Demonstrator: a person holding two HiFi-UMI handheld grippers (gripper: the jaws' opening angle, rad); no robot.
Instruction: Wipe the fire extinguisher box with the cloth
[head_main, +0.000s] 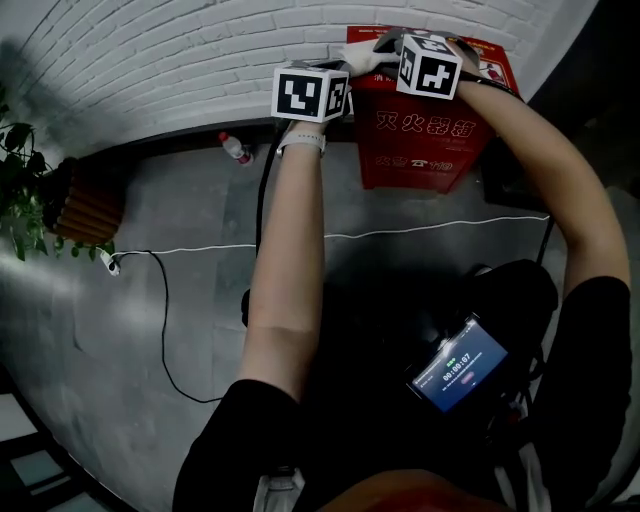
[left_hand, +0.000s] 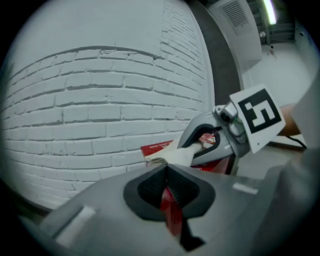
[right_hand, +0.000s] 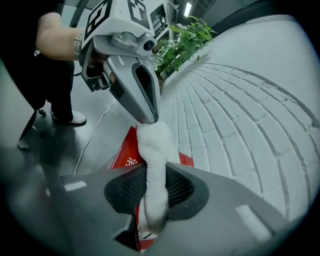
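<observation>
White cloth (right_hand: 152, 165) tight in right hand-held gripper (right_hand: 154, 197) atop red box (head_main: 420, 150); left hand-held gripper (left_hand: 167, 192) closed, arms (head_main: 290, 270) outstretched.

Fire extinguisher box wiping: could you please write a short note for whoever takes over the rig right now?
Right tool: shut on the white cloth.
Left tool: shut, tip at the cloth's other end; whether it grips the cloth is unclear.
Red box: on the floor against the brick wall, with both tools and the cloth at its top edge.
Done: the cloth is at the box; how much is wiped cannot be told.
Left: probably the top and front.
</observation>
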